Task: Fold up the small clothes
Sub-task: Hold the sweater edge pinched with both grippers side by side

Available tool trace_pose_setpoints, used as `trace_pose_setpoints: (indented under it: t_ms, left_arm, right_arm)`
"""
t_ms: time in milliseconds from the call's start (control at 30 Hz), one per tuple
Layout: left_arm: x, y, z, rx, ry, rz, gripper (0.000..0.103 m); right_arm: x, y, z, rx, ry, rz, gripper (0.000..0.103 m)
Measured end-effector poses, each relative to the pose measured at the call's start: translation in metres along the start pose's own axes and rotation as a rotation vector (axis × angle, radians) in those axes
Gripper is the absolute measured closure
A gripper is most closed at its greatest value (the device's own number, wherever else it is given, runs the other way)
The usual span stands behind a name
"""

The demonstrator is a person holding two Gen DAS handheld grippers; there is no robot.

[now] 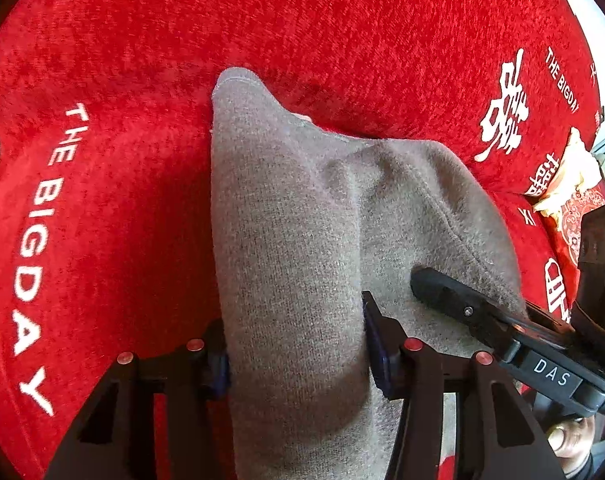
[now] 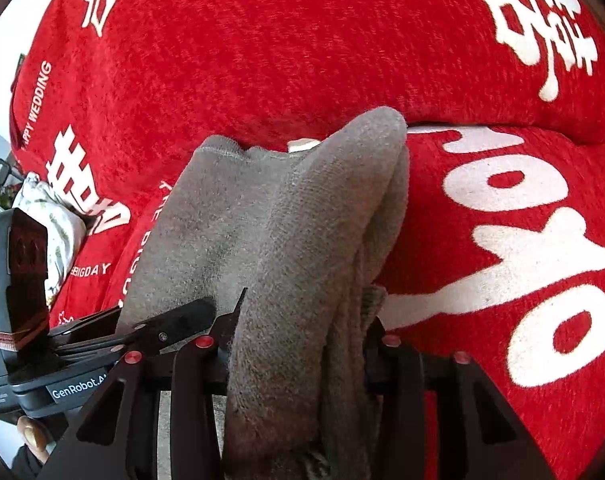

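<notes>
Red wedding-print cover (image 1: 342, 20) lies under everything. Your grey garment (image 1: 286, 220) runs lengthwise from lower centre of frame up to its far end, draped between both grippers: left gripper (image 1: 294, 360) clamps it, and right gripper (image 2: 298, 360) pinches a bunched fold.

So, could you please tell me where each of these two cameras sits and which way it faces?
Left wrist: on the left gripper, looking forward along its fingers at the grey garment they clamp, over the red blanket; the right gripper enters from the right.
Right wrist: on the right gripper, facing its gripped fold of that garment; the left gripper and a thumb show at left.
Shared: both see the garment, the blanket and the other gripper.
</notes>
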State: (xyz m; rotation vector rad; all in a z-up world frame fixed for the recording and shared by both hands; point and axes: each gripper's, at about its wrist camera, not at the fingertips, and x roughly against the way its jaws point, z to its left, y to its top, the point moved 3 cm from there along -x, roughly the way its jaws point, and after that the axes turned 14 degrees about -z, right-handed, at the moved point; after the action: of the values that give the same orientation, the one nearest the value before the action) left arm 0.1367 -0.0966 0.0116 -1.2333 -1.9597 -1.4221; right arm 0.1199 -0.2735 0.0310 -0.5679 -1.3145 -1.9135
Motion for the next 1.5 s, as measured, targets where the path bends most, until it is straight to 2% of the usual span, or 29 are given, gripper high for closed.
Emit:
trace_pose_setpoints:
  t_ms: [500, 900, 1500]
  left_arm:
    - [0.035, -0.017, 0.039, 0.008, 0.056, -0.037, 0.049]
    - [0.057, -0.036, 0.054, 0.003, 0.079, -0.059, 0.049]
    - [0.09, -0.062, 0.057, -0.019, 0.104, -0.081, 0.049]
  right_arm:
    - [-0.002, -0.023, 0.058, 0.085, 0.004, 0.022, 0.058]
    - [0.004, -0.04, 0.08, 0.099, 0.014, 0.018, 0.059]
    - [0.027, -0.069, 0.102, 0.124, 0.023, 0.003, 0.059]
